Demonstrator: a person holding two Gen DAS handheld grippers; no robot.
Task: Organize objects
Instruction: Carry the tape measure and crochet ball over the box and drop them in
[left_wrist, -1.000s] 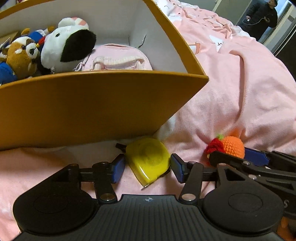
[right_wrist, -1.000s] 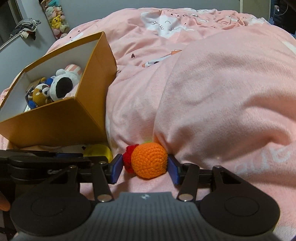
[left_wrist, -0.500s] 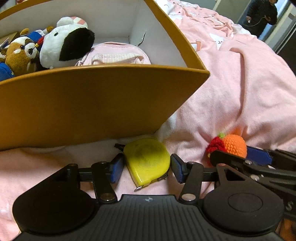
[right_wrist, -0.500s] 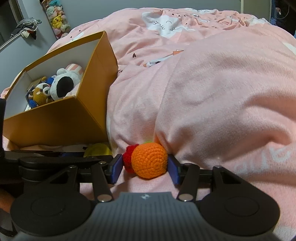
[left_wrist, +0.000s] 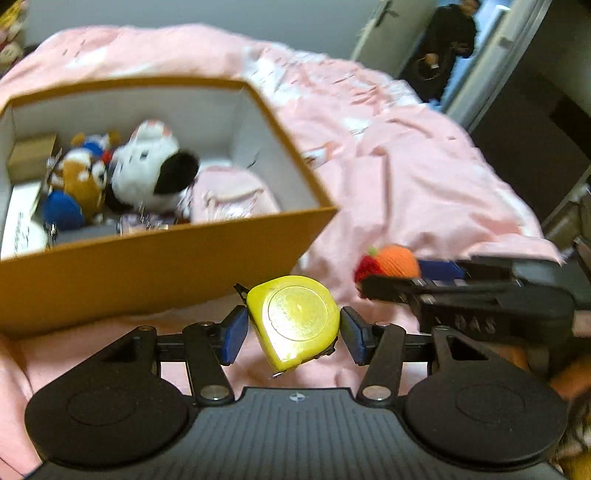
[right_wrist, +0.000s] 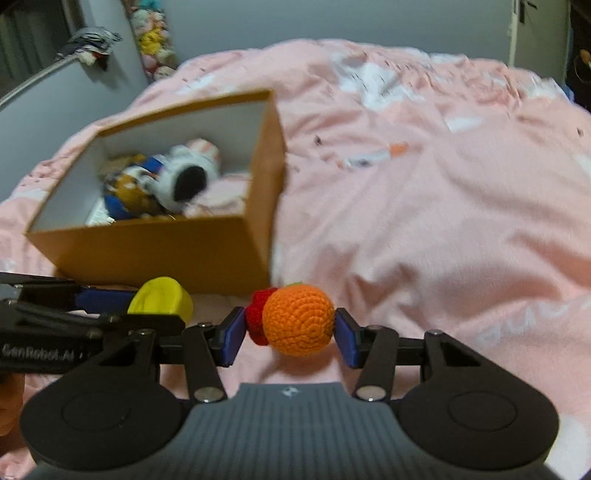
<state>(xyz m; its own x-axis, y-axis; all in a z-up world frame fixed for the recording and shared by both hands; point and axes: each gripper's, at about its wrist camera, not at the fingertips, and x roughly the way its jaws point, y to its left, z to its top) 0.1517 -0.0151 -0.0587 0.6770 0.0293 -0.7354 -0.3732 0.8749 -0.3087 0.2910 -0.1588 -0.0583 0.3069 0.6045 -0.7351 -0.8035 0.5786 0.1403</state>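
Observation:
My left gripper (left_wrist: 293, 328) is shut on a yellow tape measure (left_wrist: 295, 319) and holds it above the pink blanket, in front of the orange box (left_wrist: 155, 266). My right gripper (right_wrist: 290, 332) is shut on an orange and red crocheted toy (right_wrist: 295, 319), lifted off the blanket to the right of the box (right_wrist: 166, 251). In the left wrist view the crocheted toy (left_wrist: 395, 260) and right gripper show at the right. In the right wrist view the tape measure (right_wrist: 162, 301) shows at the left.
The open box holds a white and black plush (left_wrist: 151, 173), a brown plush (left_wrist: 83, 181), a pink pouch (left_wrist: 229, 197) and other small items. A pink blanket (right_wrist: 424, 221) covers the bed. A person (left_wrist: 447, 48) stands in the far doorway.
Both grippers have risen off the blanket with their objects; the views now look down into the box from higher up. The frames are blurred by the motion.

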